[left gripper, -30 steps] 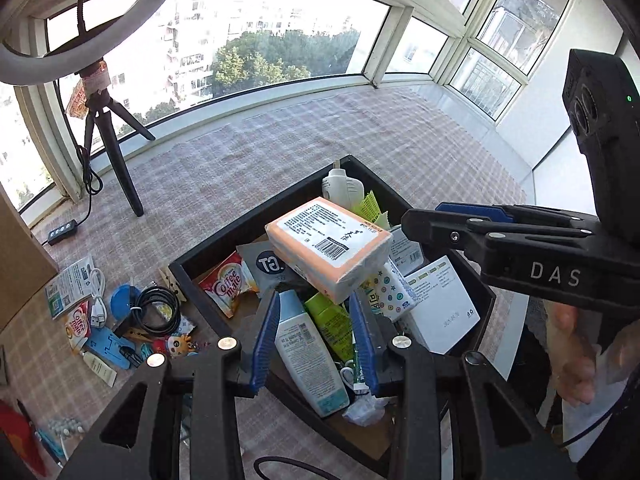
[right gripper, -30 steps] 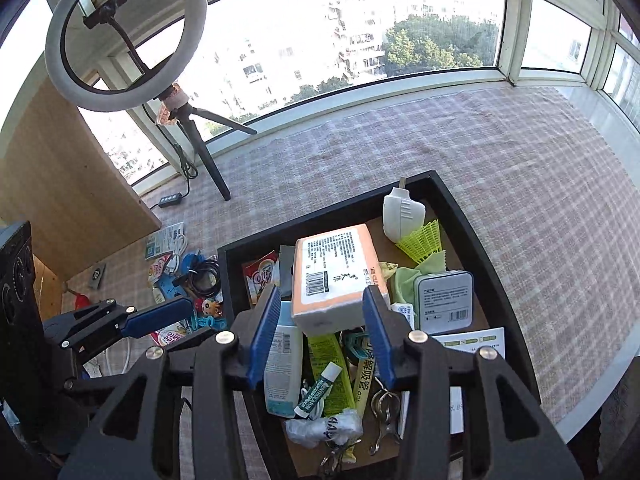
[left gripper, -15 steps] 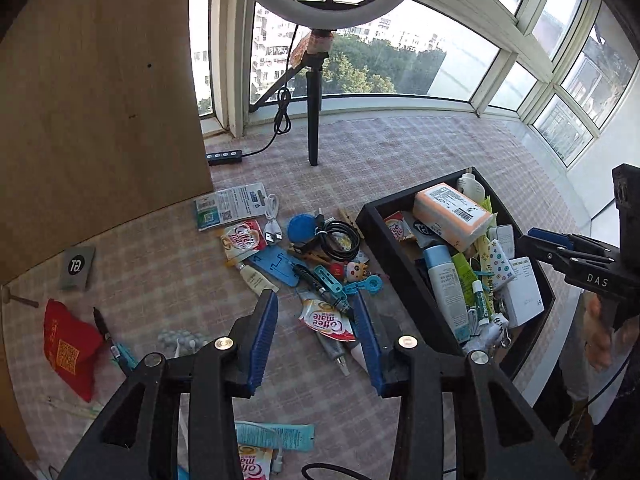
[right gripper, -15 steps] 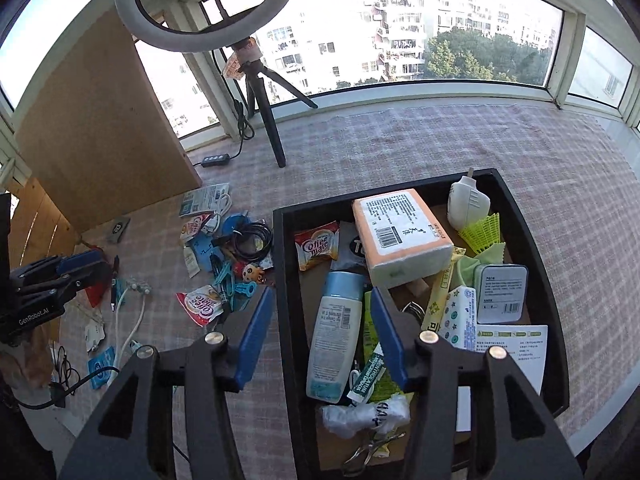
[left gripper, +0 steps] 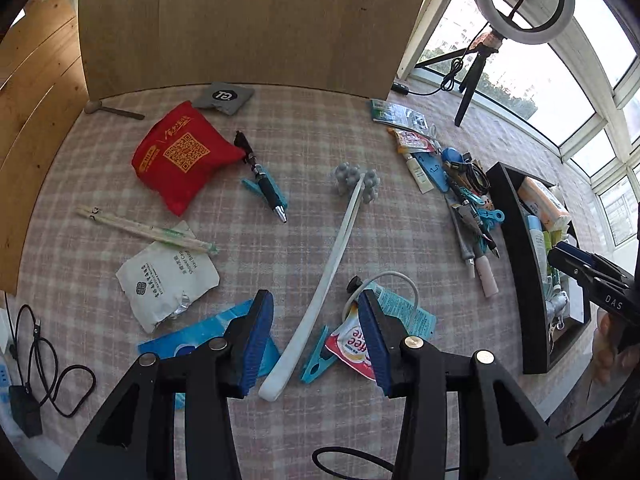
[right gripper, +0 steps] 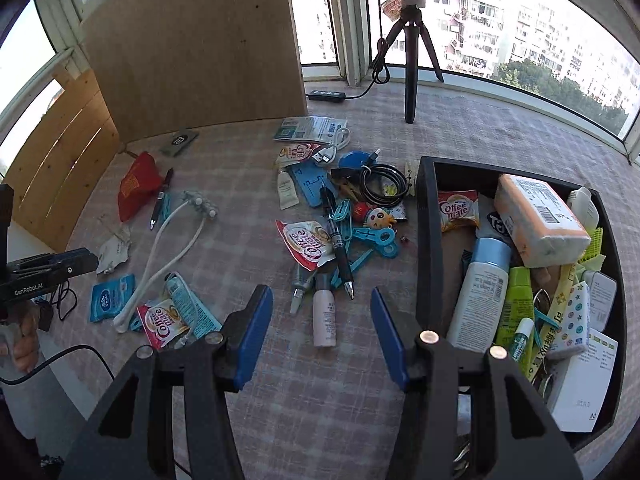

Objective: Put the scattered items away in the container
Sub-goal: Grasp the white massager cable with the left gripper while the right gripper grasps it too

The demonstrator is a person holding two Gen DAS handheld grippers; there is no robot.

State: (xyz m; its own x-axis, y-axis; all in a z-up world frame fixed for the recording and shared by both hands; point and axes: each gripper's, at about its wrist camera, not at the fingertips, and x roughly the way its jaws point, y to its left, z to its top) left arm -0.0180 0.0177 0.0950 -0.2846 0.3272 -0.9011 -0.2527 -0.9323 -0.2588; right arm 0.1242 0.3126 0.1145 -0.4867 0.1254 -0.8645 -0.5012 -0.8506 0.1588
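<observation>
My left gripper (left gripper: 314, 296) hangs over the checked cloth, its jaws opening, with nothing pressed between them. Below the gap lies the long handle of a white massage roller (left gripper: 340, 240). A Coffee-mate sachet (left gripper: 352, 344) and a teal clothespin (left gripper: 316, 364) lie beside its right finger. My right gripper (right gripper: 320, 290) is open and empty above a small pink bottle (right gripper: 325, 316), just left of the black container (right gripper: 426, 240). The container holds an orange-edged pack (right gripper: 536, 220), a blue-capped bottle (right gripper: 482, 300) and several other items. A heap of pens, clips and sachets (right gripper: 340, 220) lies left of it.
A red pouch (left gripper: 180, 156), black pen (left gripper: 262, 184), chopsticks (left gripper: 144, 230), white sachet (left gripper: 164, 276) and blue packet (left gripper: 192, 336) lie on the left. Wooden boards (left gripper: 240, 20) stand behind. A ring-light tripod (right gripper: 408, 60) and power strip (right gripper: 326, 96) are near the window. A black cable (left gripper: 40, 360) trails at the left edge.
Both views swung left, away from the container toward the scattered items. The left gripper travelled to the far-left pile and sank lower. Both pairs of jaws stand wider than before.
</observation>
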